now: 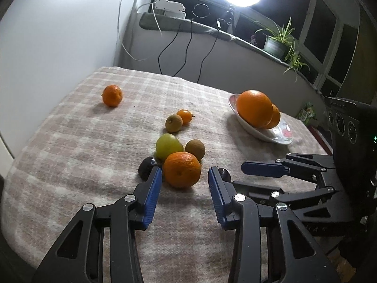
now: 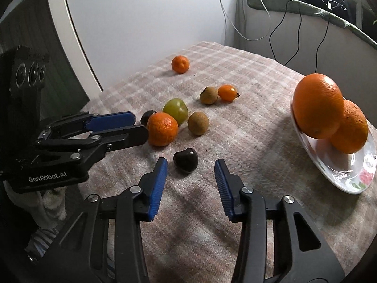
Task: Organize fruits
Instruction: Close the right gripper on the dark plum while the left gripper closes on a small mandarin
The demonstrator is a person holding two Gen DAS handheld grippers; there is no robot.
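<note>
Checked cloth [image 1: 70, 155] covers worktop — left tongs [image 1: 185, 179] open astride mandarin [image 1: 182, 169], pads clear; right tongs [image 2: 190, 173] open around dark fruit [image 2: 185, 160]. Two oranges [image 2: 318, 106] occupy plate [image 2: 353, 186].

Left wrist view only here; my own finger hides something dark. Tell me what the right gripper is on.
Observer: A dark, heart-shaped fruit lies on the blanket, between the right gripper's fingertips.
Operator: Report whether it's gripped.
Observer: Not gripped: blanket shows on both sides, between the fruit and the fingers.
Operator: Check its clearance to the mandarin.
Observer: The fruit and the mandarin sit apart, with bare blanket between them.
</note>
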